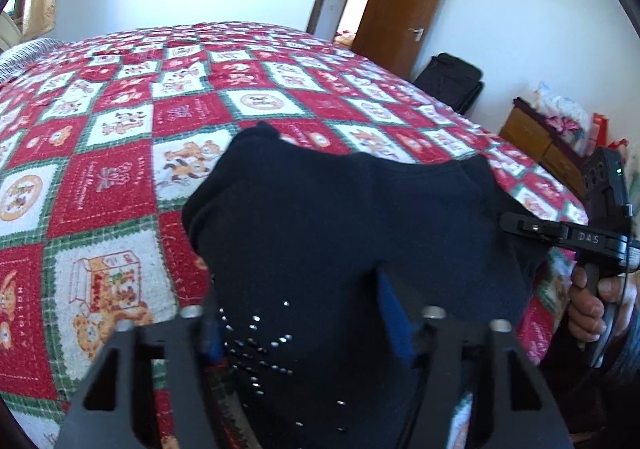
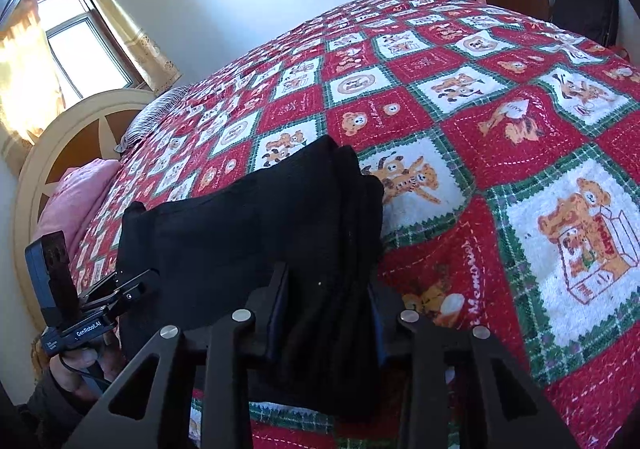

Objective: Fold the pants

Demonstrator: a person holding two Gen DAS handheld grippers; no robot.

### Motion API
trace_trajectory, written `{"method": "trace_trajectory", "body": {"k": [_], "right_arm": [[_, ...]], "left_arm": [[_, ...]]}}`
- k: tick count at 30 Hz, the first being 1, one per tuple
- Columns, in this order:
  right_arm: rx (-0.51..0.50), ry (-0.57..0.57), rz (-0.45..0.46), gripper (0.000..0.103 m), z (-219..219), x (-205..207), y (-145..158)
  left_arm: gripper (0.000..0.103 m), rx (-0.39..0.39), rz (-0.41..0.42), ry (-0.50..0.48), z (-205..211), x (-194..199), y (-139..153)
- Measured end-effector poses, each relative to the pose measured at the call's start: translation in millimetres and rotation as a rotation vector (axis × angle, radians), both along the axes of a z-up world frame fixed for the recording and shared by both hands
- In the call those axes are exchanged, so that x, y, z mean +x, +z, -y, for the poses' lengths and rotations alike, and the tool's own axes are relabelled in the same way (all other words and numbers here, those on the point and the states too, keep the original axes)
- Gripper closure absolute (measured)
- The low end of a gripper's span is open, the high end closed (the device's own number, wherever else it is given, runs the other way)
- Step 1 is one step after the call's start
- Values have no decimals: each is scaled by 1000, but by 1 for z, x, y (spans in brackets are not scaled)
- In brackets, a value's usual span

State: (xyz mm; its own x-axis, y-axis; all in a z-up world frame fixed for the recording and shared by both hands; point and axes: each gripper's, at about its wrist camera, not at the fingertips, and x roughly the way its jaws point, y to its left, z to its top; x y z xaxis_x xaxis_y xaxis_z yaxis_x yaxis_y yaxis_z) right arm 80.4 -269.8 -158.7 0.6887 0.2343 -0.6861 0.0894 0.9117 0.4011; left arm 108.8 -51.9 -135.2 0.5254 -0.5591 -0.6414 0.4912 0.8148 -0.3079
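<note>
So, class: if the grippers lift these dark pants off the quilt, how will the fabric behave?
The pants will probably sag and drape, since they already bunch in soft folds. Stacked layers between the right gripper look thick, so the bundle may slip apart. The patterned quilt looks textured and may drag.

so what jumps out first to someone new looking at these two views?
The red, white and green patchwork quilt covering the whole bed, printed with cartoon bears. Then the dark pants bunched on its near edge, with the left gripper and right gripper each closed around a fold. Far right in the left view, a brown door stands open.
</note>
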Motion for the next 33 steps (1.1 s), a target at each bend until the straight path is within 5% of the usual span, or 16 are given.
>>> {"method": "trace_trajectory", "body": {"k": [9, 22, 33], "right_arm": [[-23, 31, 72, 78, -25, -18, 35], [-47, 199, 121, 78, -93, 38, 71], [29, 449, 155, 79, -222, 142, 68]], "left_arm": [[83, -94, -9, 10, -19, -4, 13], [84, -121, 68, 180, -96, -4, 51], [84, -41, 103, 447, -203, 2, 50]]}}
